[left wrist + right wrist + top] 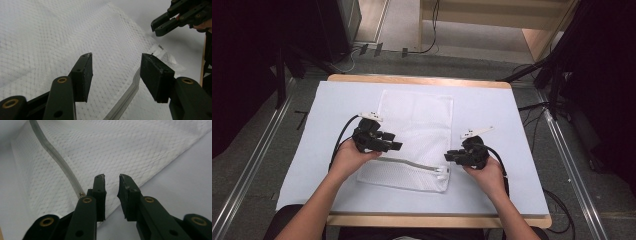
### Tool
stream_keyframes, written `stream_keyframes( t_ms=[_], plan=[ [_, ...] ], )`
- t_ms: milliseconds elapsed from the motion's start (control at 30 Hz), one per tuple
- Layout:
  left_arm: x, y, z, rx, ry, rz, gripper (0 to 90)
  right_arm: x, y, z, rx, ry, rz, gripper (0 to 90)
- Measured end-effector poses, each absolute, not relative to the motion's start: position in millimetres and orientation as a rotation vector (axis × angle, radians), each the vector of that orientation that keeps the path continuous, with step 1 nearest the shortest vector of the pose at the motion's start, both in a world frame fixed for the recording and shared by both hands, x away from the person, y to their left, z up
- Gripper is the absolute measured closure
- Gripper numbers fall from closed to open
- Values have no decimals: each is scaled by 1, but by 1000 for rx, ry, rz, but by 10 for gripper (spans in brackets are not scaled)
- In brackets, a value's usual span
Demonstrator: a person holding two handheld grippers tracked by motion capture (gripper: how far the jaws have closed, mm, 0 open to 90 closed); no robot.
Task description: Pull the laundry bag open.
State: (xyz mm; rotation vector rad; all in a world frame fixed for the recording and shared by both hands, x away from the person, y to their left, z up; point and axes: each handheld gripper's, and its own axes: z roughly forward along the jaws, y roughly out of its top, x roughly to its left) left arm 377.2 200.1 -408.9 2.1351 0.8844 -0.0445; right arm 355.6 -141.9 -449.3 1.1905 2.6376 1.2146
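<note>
One white mesh bag (412, 140) lies flat on the table (492, 105), its single grey zipper (404, 162) running along the near end. You hold two grippers. Your left gripper (393, 142) hovers over the bag's left part, jaws wide apart and empty. Your right gripper (451, 156) sits at the bag's right edge, jaws nearly closed with a narrow gap, gripping nothing.

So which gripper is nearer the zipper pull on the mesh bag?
Right. The right gripper sits just beside the zipper pull at the bag's corner; the left gripper hovers over the mesh bag, farther along the zipper.
</note>
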Motion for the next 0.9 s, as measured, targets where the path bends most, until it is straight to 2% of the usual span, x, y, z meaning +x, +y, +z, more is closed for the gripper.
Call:
stream_keyframes(
  t_ms=[33, 133, 900],
  plan=[
    [379, 197, -410, 2138, 878, -48, 444, 352, -139, -450, 1167, 2640, 1184, 852],
    [381, 192, -410, 2139, 870, -50, 442, 348, -139, -450, 1164, 2640, 1177, 893],
    [385, 170, -418, 2200, 817, -93, 423, 335, -127, -464, 1165, 2773, 1122, 900]
  ],
)
